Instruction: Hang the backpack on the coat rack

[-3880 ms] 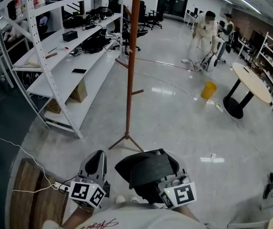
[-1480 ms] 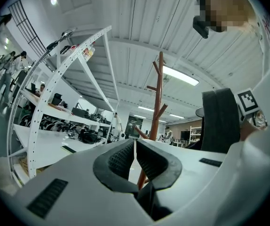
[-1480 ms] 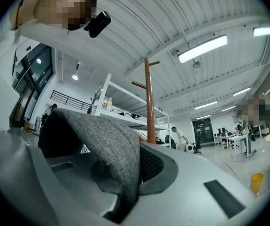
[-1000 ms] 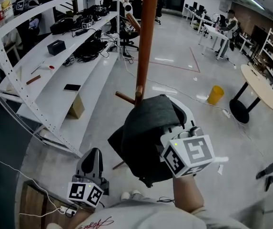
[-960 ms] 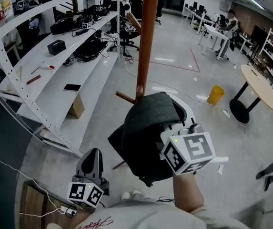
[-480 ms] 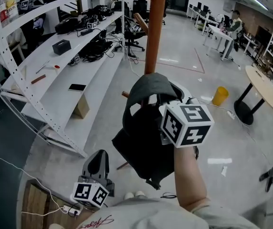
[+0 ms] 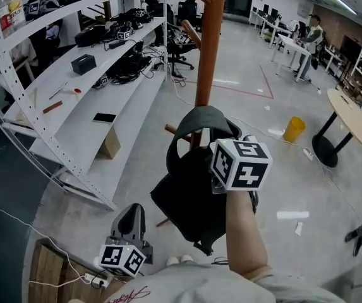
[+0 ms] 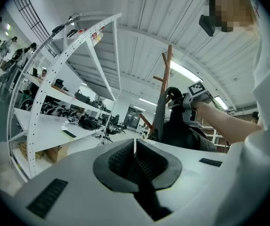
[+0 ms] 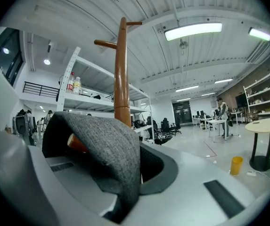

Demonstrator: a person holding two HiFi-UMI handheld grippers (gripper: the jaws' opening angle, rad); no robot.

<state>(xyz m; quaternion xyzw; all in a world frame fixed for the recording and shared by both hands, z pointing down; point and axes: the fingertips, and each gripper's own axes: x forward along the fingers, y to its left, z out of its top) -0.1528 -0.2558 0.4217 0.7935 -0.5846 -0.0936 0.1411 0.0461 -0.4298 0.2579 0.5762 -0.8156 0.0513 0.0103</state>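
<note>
The brown wooden coat rack (image 7: 210, 49) stands just ahead of me; its pole (image 9: 121, 74) rises close in the right gripper view. My right gripper (image 7: 223, 142) is shut on the grey top strap (image 9: 107, 149) of the dark backpack (image 7: 190, 197), which hangs below it against the pole. The strap loop (image 7: 201, 117) sits at a low peg (image 7: 173, 130), and the peg's tip (image 9: 76, 143) shows inside the loop; whether the strap rests on it I cannot tell. My left gripper (image 7: 129, 240) hangs low, shut (image 8: 135, 160) and empty. It sees the backpack (image 8: 179, 128) from below.
White shelving (image 7: 73, 100) with cables and small items runs along the left. A yellow bucket (image 7: 292, 130), a round table (image 7: 352, 113) and a person at desks (image 7: 312, 33) are far right. A wooden board (image 7: 45, 276) and a floor cable lie at bottom left.
The right gripper has lifted the backpack from near the floor and carried it to the pole, then slightly down, bringing the strap loop to the low peg. The left gripper stayed low.
</note>
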